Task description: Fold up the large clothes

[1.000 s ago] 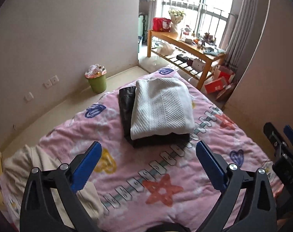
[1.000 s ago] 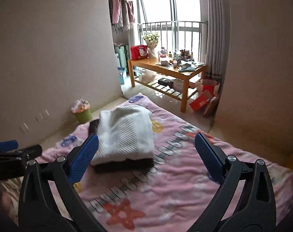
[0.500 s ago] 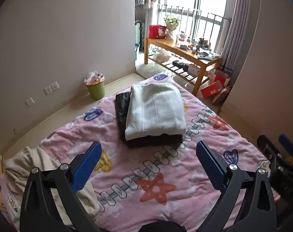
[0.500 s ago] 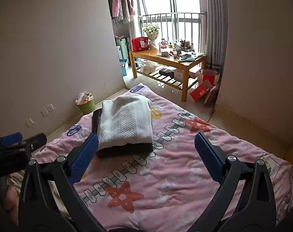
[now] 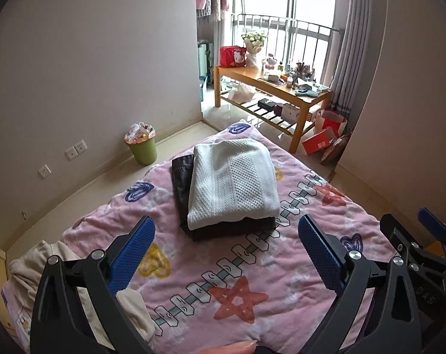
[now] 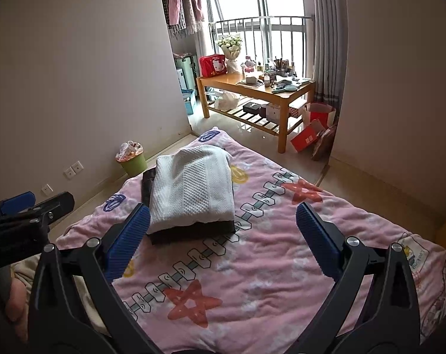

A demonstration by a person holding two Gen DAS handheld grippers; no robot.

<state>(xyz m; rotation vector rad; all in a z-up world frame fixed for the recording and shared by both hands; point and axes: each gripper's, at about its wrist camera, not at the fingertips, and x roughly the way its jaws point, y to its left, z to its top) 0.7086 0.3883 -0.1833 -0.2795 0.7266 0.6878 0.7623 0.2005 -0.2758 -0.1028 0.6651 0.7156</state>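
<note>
A folded white knit sweater [image 5: 233, 178] lies on top of a folded black garment [image 5: 181, 177] at the far end of the pink patterned blanket [image 5: 252, 268]; the stack also shows in the right wrist view [image 6: 193, 187]. A crumpled beige garment [image 5: 46, 262] lies at the blanket's near left. My left gripper [image 5: 226, 252] is open and empty, held above the blanket short of the stack. My right gripper [image 6: 223, 239] is open and empty, also back from the stack. The right gripper shows at the right edge of the left wrist view [image 5: 420, 244].
A green waste bin [image 5: 141, 147] stands by the left wall. A wooden table [image 5: 270, 88] with many small items stands by the window. Red boxes [image 5: 320, 141] sit on the floor beside it. Walls close in on the left and right.
Both grippers have pulled back and up from the folded stack, which now looks smaller and farther. Both stay open and empty.
</note>
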